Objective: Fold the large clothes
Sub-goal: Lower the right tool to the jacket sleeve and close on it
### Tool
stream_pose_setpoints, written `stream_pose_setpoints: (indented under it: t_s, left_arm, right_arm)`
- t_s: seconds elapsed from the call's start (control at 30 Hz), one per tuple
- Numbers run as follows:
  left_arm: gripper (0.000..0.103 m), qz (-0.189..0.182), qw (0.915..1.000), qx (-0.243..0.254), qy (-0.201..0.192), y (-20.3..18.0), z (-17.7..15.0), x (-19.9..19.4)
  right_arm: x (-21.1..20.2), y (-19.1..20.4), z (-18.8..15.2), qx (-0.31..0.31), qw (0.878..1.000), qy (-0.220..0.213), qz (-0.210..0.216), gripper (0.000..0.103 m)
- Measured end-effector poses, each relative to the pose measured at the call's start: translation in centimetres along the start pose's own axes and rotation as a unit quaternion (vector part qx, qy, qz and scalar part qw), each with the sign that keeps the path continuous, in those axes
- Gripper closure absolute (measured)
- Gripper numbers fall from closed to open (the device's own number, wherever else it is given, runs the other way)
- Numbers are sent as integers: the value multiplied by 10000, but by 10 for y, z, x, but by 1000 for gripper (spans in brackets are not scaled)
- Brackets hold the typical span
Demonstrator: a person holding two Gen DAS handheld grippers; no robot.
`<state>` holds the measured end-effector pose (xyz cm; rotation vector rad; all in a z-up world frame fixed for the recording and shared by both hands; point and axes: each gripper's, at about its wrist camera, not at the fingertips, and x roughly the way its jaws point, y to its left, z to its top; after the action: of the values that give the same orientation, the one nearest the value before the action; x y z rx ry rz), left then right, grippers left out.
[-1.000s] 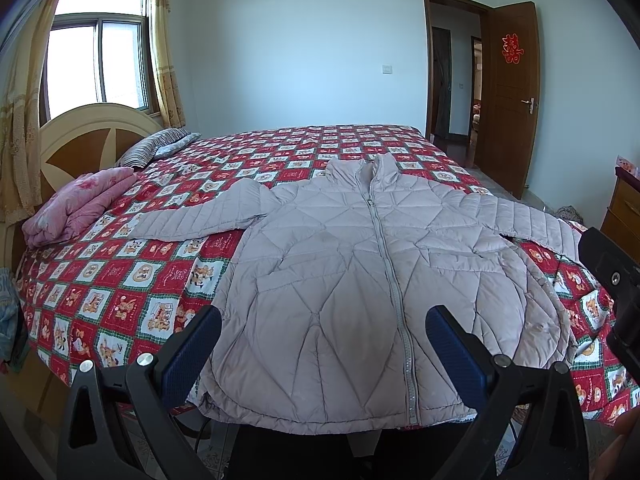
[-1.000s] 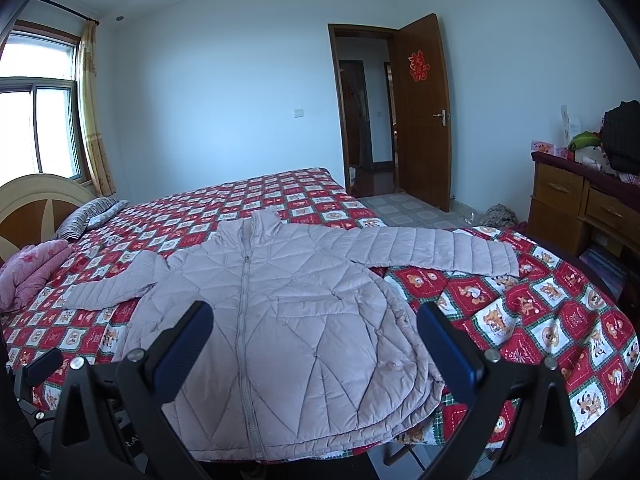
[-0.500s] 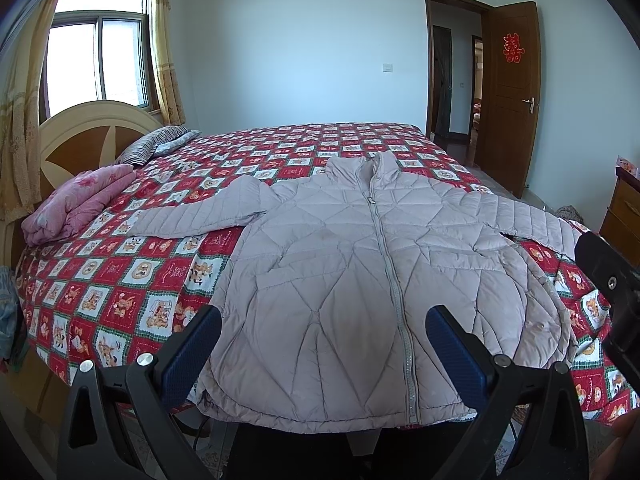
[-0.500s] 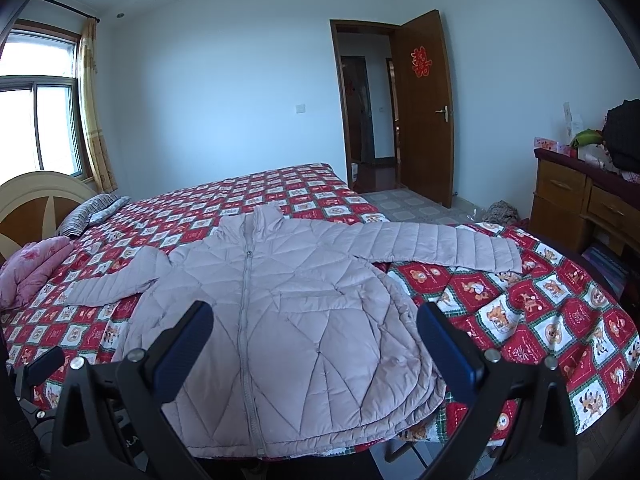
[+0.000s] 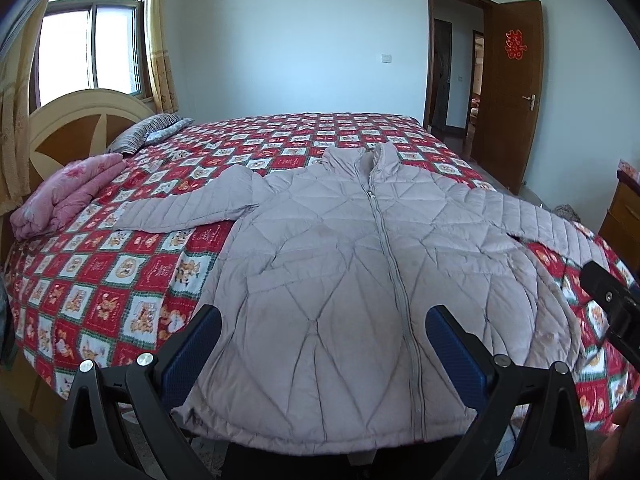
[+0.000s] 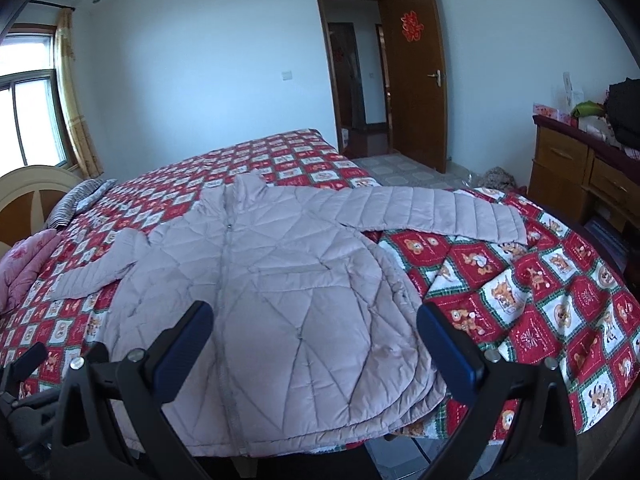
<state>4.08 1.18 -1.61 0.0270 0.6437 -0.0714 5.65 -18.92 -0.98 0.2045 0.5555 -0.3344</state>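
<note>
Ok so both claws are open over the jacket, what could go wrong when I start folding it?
1. The puffer jacket has its hem at the edge of the bed; tugging it toward you could slide it off onto the floor.
2. The padding looks slick and bulky, so the left claw or right claw might pinch only the top layer.
3. The far sleeve ends near the bed's side and may drag the patterned bedspread when folded in.

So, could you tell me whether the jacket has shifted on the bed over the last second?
No. The jacket lies on the same squares of the bedspread; only the cameras drifted slightly.
</note>
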Motion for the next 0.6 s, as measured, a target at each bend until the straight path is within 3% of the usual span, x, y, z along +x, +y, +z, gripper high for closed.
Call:
stream_pose_setpoints:
  t_s: [0.3,0.53,0.6]
  left_arm:
    - [1,34,9997,-58,233,14,33,76]
    - [1,315,9993,-79,184,38,70,144]
    - [1,408,9990,-63,185,48,78,162]
  right_arm:
    - [56,-14,31,-160,9974,122,-692,0]
    - [107,-55,62,64,9922,98,-1240,1]
    - [125,-80,69,279,9918,200,-1229,14]
